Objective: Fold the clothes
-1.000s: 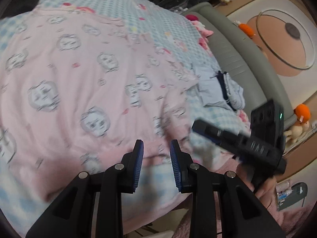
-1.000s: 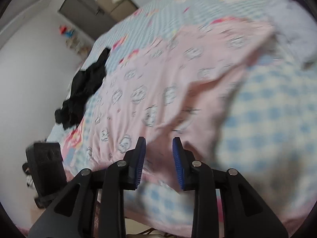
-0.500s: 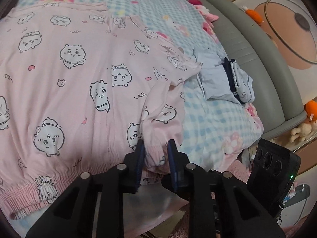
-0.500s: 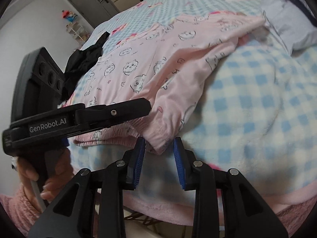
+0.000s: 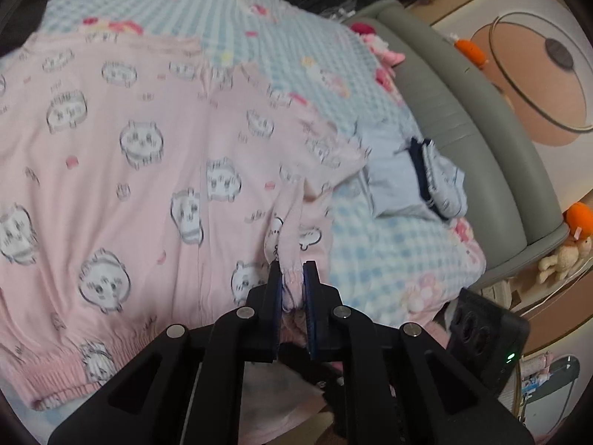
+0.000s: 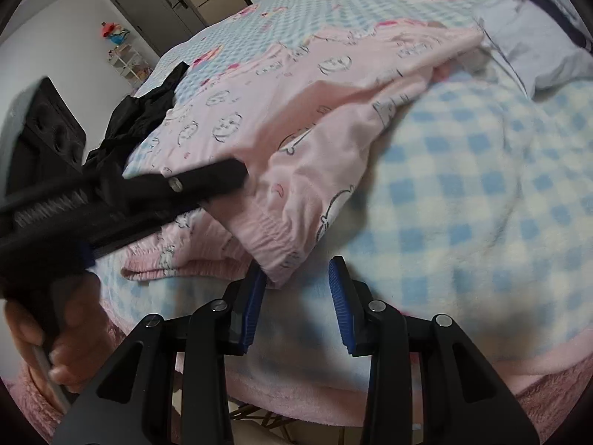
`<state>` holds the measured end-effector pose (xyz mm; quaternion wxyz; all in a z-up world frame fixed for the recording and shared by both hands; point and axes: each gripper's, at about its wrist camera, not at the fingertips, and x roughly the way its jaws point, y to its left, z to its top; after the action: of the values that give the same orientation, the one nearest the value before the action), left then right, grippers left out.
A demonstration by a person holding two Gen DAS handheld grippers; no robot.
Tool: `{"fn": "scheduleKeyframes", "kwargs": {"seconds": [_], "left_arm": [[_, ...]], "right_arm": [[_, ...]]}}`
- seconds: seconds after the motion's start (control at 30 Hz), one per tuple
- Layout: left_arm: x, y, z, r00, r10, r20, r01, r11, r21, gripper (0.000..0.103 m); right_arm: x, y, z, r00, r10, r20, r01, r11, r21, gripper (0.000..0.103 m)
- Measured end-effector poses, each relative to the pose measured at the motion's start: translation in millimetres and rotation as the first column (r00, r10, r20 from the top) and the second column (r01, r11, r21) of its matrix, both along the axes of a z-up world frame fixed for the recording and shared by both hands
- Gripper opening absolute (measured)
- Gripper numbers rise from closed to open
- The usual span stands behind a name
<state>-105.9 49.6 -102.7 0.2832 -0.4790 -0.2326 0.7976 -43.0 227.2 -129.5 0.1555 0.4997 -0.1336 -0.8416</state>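
A pink pyjama garment (image 5: 148,170) printed with cartoon faces lies spread on the blue checked blanket (image 5: 389,256). My left gripper (image 5: 292,282) is closing, and its pads pinch a gathered elastic cuff of the garment, pulled up into a ridge. In the right wrist view that cuff end (image 6: 296,222) hangs raised from the left gripper (image 6: 229,174), which a person's hand (image 6: 55,333) holds. My right gripper (image 6: 296,278) is just below the cuff's lower corner. Its jaws are opening, with only the blanket (image 6: 463,204) between them; the corner brushes the left fingertip.
A folded light-blue garment with a dark band (image 5: 407,181) lies to the right of the pink one, also seen as a folded blue pile (image 6: 533,48). Black clothes (image 6: 137,122) sit at the bed's far side. A grey padded bed frame (image 5: 463,122) borders the right.
The left jaws closed onto the pink cuff and lifted it slightly. The right jaws widened and came down close under the cuff's corner.
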Motion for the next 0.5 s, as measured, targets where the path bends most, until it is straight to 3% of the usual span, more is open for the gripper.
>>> {"fn": "scheduleKeyframes", "kwargs": {"seconds": [0.2, 0.3, 0.5], "left_arm": [[-0.7, -25.8, 20.0, 0.997, 0.053, -0.056, -0.053, 0.999, -0.006, 0.011], [1.2, -44.1, 17.5, 0.994, 0.097, -0.045, -0.095, 0.995, 0.044, 0.011], [1.4, -55.9, 0.5, 0.989, 0.148, -0.002, -0.147, 0.988, 0.053, 0.011]], "right_arm": [[-20.5, -27.1, 9.7, 0.998, 0.052, -0.02, -0.051, 0.998, 0.025, 0.037], [-26.3, -36.1, 12.0, 0.998, 0.053, -0.033, -0.052, 0.998, 0.035, 0.038], [-18.5, -49.4, -0.8, 0.998, 0.066, -0.021, -0.061, 0.977, 0.206, 0.039]]}}
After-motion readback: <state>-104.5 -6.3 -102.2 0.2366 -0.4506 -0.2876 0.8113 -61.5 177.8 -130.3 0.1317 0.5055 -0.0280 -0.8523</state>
